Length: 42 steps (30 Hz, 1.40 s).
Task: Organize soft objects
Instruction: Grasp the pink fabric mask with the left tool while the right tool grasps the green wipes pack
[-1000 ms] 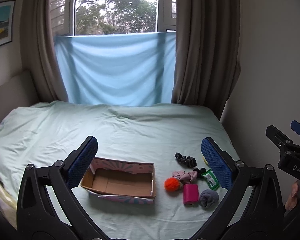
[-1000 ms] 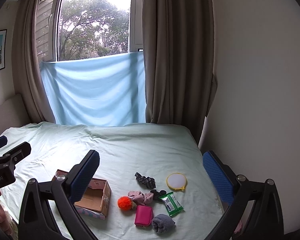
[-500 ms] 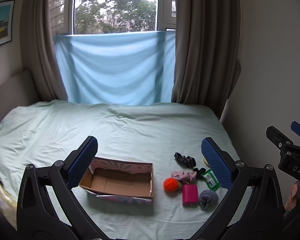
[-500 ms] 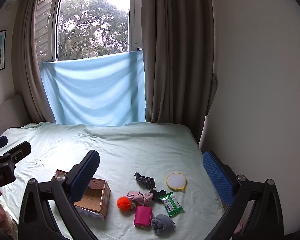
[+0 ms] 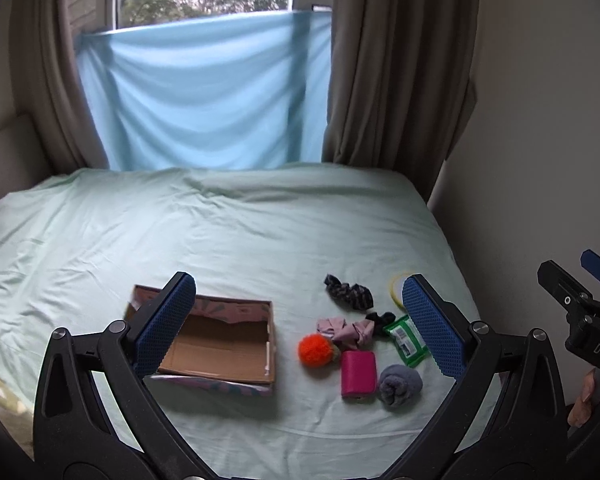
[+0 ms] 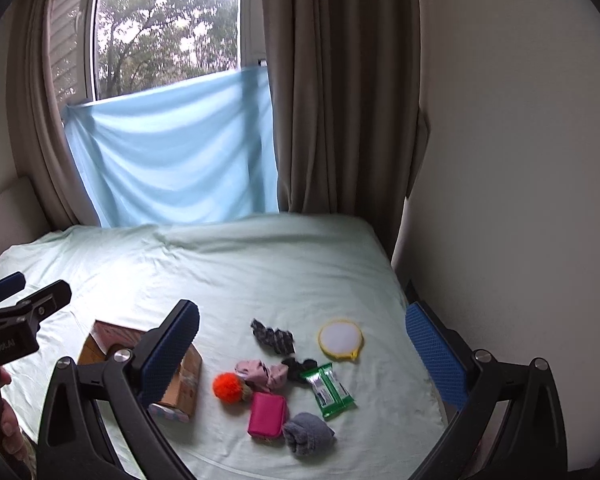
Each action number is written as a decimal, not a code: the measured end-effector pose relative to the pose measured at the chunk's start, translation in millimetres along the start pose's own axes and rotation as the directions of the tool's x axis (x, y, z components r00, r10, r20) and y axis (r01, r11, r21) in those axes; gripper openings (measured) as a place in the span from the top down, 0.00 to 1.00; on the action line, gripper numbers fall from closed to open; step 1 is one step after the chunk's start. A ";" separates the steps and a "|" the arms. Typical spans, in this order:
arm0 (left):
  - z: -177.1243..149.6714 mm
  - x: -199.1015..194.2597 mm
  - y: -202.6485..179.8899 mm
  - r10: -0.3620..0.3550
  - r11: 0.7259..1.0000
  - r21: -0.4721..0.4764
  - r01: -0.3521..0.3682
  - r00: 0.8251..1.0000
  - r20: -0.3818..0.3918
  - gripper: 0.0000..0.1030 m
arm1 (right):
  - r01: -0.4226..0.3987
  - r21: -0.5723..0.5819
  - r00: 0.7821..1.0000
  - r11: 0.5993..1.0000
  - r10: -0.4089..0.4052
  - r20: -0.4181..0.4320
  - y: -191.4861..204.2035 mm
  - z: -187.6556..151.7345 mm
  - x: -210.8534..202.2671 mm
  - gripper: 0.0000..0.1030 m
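Fingers (image 5: 166,330) of the left gripper (image 5: 300,324) spread wide with nothing between them; same for the right gripper (image 6: 304,360), pads (image 6: 436,360) far apart and bare. Hung above the near edge of the bed (image 5: 240,232), touching nothing.

Found the box (image 5: 216,340) open and unfilled on the sheet, to the left. Lay to its right, loose in a small cluster: an orange pompom (image 5: 315,351), nearest the box; a pink scrunchie (image 5: 342,329) just behind it; a magenta pouch (image 5: 358,373) and a rolled grey sock (image 5: 400,385) at the front, side by side; a green wipes packet (image 6: 329,390) beyond the sock; a dark scrunchie (image 5: 349,296) farther back; and a round yellow-rimmed pad (image 6: 340,339) at the far right, half hidden behind the left gripper's finger in its own view. Also a small dark bit (image 6: 298,367) between pink scrunchie and packet, too small to identify.

Judged as the very start: nothing yet in the box, approach step only. Next move probably called for lowering one gripper over a single item, likely the sock or the pompom at the cluster's edge, straddling it, and closing gently without catching the sheet or a neighbour. Then a carry left and a drop inside the box walls.
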State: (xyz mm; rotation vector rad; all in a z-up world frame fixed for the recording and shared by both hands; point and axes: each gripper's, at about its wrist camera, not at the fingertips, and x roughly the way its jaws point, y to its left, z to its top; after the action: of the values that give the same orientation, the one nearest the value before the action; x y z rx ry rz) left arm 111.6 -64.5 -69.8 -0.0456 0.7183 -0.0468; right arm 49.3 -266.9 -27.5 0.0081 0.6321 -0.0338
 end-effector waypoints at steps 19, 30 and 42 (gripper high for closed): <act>-98.7 284.6 -85.9 -0.103 0.969 0.167 0.181 0.914 -0.393 0.01 | -0.046 -0.022 0.956 0.999 0.038 -0.290 -77.2 -126.8 223.2 0.00; -160.9 394.4 -107.2 -0.084 0.949 0.220 0.224 0.857 -0.509 0.01 | -0.096 -0.056 0.918 0.994 0.066 -0.391 -76.1 -210.0 325.7 0.00; -192.6 439.4 -113.7 -0.061 0.938 0.237 0.254 0.791 -0.609 0.10 | -0.183 -0.133 0.875 0.974 0.100 -0.474 -65.4 -233.9 374.1 0.06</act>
State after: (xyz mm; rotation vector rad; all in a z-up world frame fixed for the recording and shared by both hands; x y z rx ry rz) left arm 312.1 -208.7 -496.5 0.2210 1.3356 -0.3513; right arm 210.6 -339.0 -437.1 -0.1103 1.1151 0.1726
